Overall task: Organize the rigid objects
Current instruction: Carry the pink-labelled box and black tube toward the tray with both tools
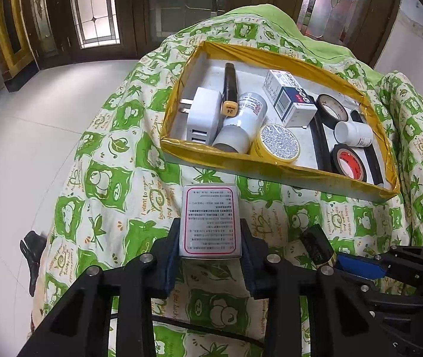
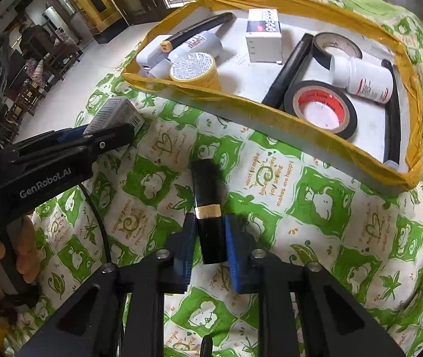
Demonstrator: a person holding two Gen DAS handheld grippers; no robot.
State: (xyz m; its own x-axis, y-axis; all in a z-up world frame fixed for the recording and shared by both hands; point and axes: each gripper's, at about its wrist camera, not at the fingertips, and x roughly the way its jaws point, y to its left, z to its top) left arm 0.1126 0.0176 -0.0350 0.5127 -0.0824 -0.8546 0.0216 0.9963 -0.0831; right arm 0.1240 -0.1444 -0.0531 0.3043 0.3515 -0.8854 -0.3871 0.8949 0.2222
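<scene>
Starting at the left, the left hand-held gripper (image 1: 210, 248) is clamped on a small silver printed box (image 1: 210, 221), held just short of the near wall of the yellow-taped tray (image 1: 241, 160) on the green patterned cloth (image 1: 107, 178). To its right, the right hand-held gripper (image 2: 208, 245) is clenched on a black tube with a gold band (image 2: 208, 205); its long axis runs straight ahead between the pads, toward the tray's near wall. Both items lie outside the tray, which sits directly ahead; the left gripper appears slightly nearer to it.
</scene>
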